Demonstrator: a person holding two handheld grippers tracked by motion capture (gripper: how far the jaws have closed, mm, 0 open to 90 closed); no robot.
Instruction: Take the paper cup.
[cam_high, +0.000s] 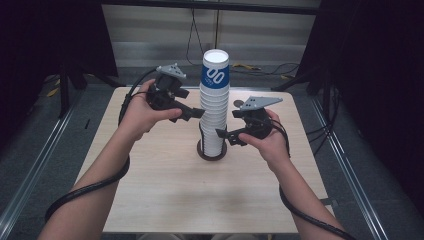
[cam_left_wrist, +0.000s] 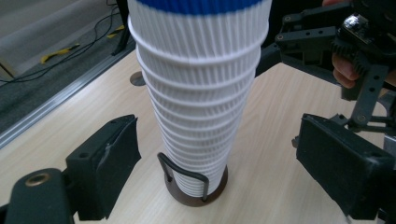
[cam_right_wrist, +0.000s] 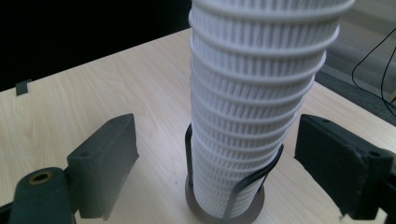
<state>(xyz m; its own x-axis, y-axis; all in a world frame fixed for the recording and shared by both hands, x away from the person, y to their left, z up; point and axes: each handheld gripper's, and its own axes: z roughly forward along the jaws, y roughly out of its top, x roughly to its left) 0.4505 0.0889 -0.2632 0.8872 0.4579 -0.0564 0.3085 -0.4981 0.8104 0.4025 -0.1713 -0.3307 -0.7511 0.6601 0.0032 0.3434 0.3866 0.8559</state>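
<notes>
A tall stack of white ribbed paper cups (cam_high: 214, 115) stands in a dark round holder (cam_high: 202, 152) with wire uprights at the table's middle. The top cup (cam_high: 215, 75) carries a blue band. My left gripper (cam_high: 189, 115) hovers at the stack's left side, about halfway up. In the left gripper view its jaws (cam_left_wrist: 217, 135) stand wide apart on either side of the stack (cam_left_wrist: 201, 93), clear of it. My right gripper (cam_high: 226, 137) is at the stack's right, lower down. Its jaws (cam_right_wrist: 215, 135) also straddle the stack (cam_right_wrist: 252, 93) without touching.
The light wooden table (cam_high: 165, 190) has bare surface all around the holder. Cables trail from both grippers along the forearms. Beyond the table's far edge lie a grey floor, dark stands and loose cables (cam_high: 250, 67). My right gripper (cam_left_wrist: 327, 42) appears behind the stack in the left gripper view.
</notes>
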